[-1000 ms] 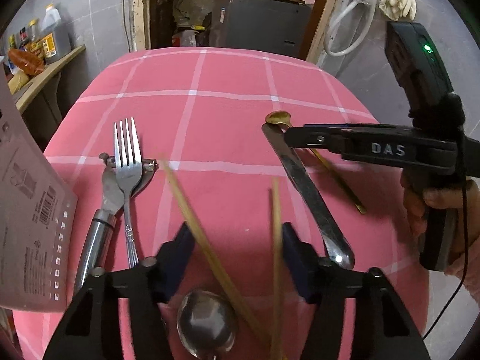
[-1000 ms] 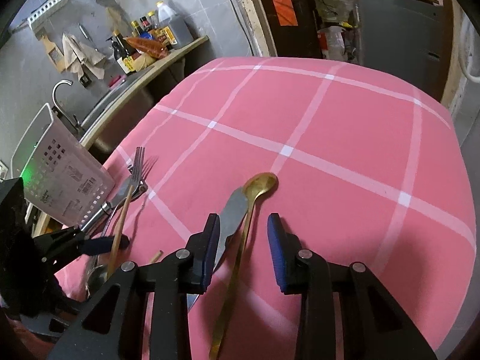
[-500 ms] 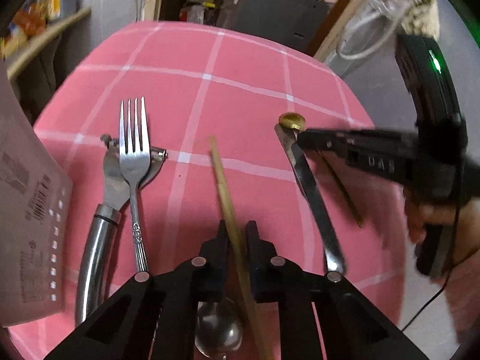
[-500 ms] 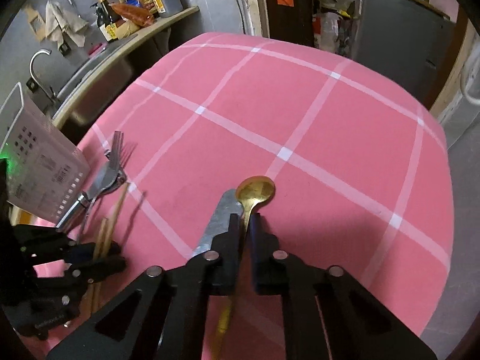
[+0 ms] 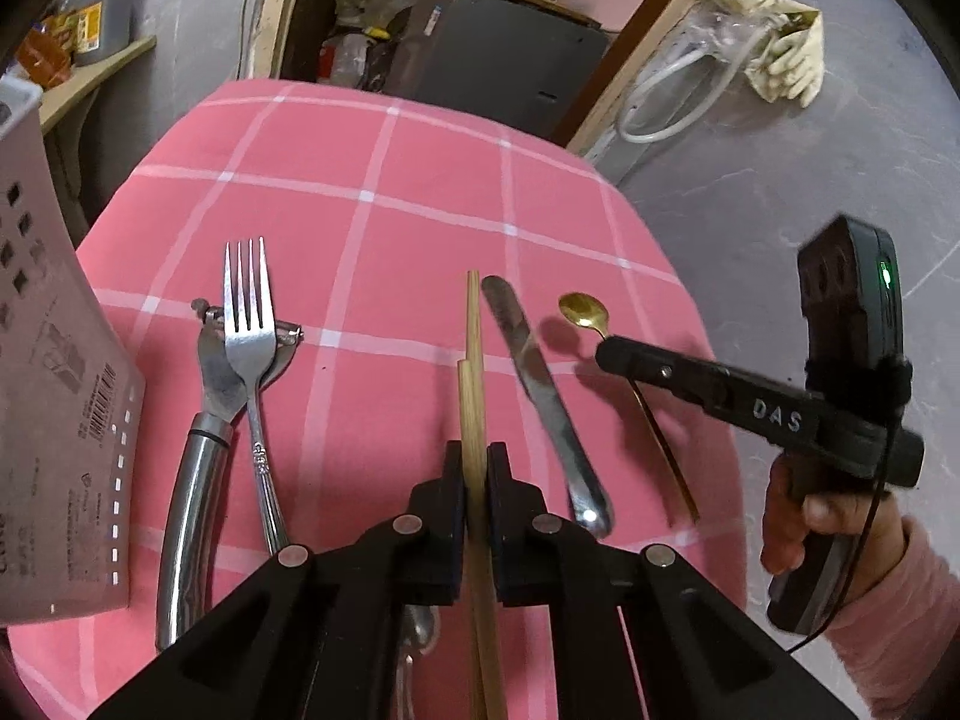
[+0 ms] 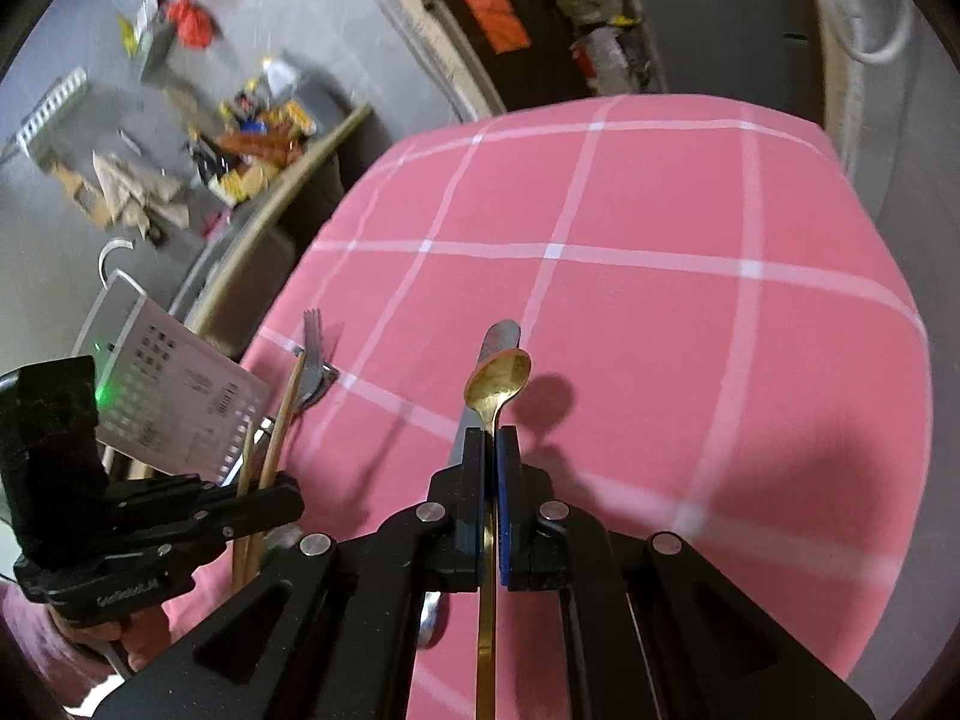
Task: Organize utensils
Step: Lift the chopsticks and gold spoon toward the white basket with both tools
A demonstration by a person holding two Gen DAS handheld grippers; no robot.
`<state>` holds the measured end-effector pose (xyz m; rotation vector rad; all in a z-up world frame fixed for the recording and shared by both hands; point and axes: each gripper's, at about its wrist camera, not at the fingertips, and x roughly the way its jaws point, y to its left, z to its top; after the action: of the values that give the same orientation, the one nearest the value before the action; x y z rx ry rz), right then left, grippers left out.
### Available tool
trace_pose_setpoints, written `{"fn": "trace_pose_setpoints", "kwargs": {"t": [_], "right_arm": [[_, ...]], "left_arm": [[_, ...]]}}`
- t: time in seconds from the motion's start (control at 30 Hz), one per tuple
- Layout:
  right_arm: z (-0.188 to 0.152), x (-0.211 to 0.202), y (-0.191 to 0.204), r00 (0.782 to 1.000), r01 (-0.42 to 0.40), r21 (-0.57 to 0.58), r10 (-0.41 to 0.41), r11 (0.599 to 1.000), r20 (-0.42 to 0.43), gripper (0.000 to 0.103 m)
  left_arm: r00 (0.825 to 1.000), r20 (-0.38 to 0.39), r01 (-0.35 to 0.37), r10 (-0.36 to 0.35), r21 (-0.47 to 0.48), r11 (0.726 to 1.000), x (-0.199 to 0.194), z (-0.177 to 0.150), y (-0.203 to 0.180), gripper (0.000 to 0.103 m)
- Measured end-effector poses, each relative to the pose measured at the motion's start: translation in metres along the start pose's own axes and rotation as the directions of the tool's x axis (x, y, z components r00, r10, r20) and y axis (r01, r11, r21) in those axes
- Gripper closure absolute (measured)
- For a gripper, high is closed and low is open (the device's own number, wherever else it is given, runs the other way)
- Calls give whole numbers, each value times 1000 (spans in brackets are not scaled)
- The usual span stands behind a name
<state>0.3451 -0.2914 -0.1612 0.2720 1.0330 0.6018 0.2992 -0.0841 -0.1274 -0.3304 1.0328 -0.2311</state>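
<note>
Both grippers are clamped: the left gripper point(image 5: 476, 483) on two wooden chopsticks point(image 5: 472, 372), the right gripper point(image 6: 495, 468) on a gold spoon point(image 6: 498, 381) above the pink tablecloth point(image 6: 660, 312). Its side reads "DAS"

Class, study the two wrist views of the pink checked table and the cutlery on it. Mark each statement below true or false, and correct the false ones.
1. The left gripper is shut on a pair of wooden chopsticks. True.
2. The right gripper is open above the table. False: it is shut on the gold spoon, gripping its handle.
3. The fork lies on top of the steel peeler. True.
4. The table knife is held between the jaws of the left gripper. False: it lies on the pink tablecloth, to the right of the chopsticks.
5. A white perforated basket stands at the left edge of the table. True.
</note>
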Motion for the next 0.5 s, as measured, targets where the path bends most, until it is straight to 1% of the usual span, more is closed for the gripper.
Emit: {"fn": "trace_pose_setpoints", "kwargs": {"t": [0.03, 0.1, 0.17, 0.5], "right_arm": [[-1, -3, -5, 1000, -4, 5, 4, 1000, 16, 100], [-9, -14, -2, 998, -5, 19, 4, 1000, 60, 100], [-15, -19, 1, 996, -17, 39, 14, 999, 85, 100], [-27, -23, 29, 990, -18, 67, 9, 998, 138, 100]], "left_arm": [[1000, 7, 4, -4, 6, 1000, -3, 1, -1, 96], [1000, 30, 4, -4, 25, 1000, -10, 2, -3, 96], [999, 43, 8, -9, 38, 999, -17, 4, -7, 96], [997, 73, 35, -39, 50, 998, -43, 11, -8, 97]]}}
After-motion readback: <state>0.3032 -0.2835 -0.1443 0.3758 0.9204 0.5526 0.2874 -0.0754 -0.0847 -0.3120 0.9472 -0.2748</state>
